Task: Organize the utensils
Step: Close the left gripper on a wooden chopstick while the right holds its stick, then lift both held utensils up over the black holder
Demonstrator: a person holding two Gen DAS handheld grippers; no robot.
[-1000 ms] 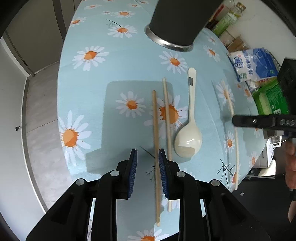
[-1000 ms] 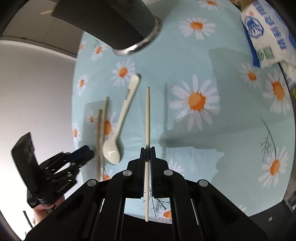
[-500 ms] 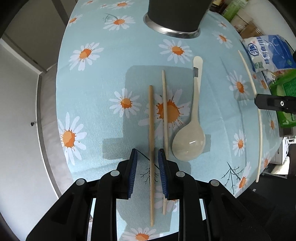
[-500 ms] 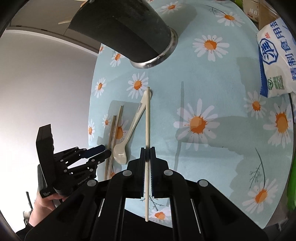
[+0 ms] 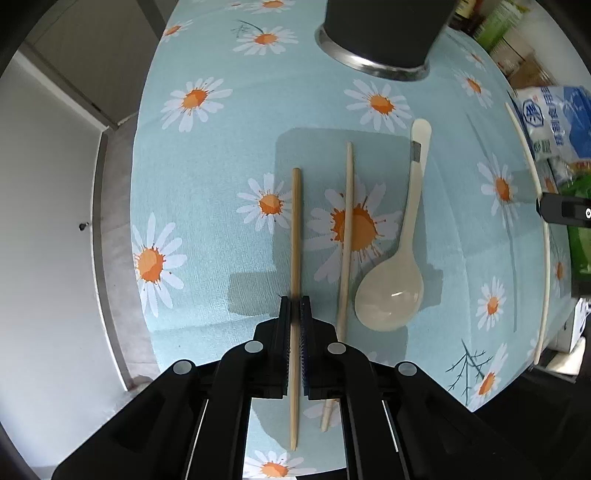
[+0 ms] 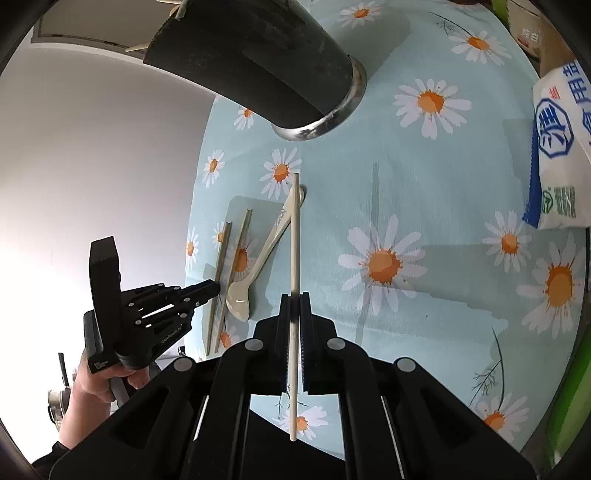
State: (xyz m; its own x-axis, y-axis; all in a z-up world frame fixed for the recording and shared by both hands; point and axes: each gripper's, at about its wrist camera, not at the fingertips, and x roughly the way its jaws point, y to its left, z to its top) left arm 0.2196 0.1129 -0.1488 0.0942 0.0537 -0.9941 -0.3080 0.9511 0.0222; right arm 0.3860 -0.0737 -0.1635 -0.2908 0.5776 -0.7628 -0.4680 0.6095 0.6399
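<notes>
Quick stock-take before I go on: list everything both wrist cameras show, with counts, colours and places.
Wooden chopsticks: two, tan; one flat on the cloth, one gripped.
White chopstick: one, in the right gripper.
Spoon: one, cream, right of the chopsticks.
Utensil holder: one, black, steel base, far end.
Tablecloth: blue, daisy print.
Bag: white and blue, table's right edge.
Left gripper: black, shut on the wooden chopstick.
Right gripper: black, shut.
Hand: one, holding the left gripper.

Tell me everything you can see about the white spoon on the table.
The white spoon is a cream, glossy soup spoon that looks like ceramic or plastic, with a deep oval bowl facing up and a long handle carrying a small grey mark near its end. It lies flat on the daisy tablecloth, handle toward the black holder, just beside a loose wooden chopstick. Neither gripper touches it.
</notes>
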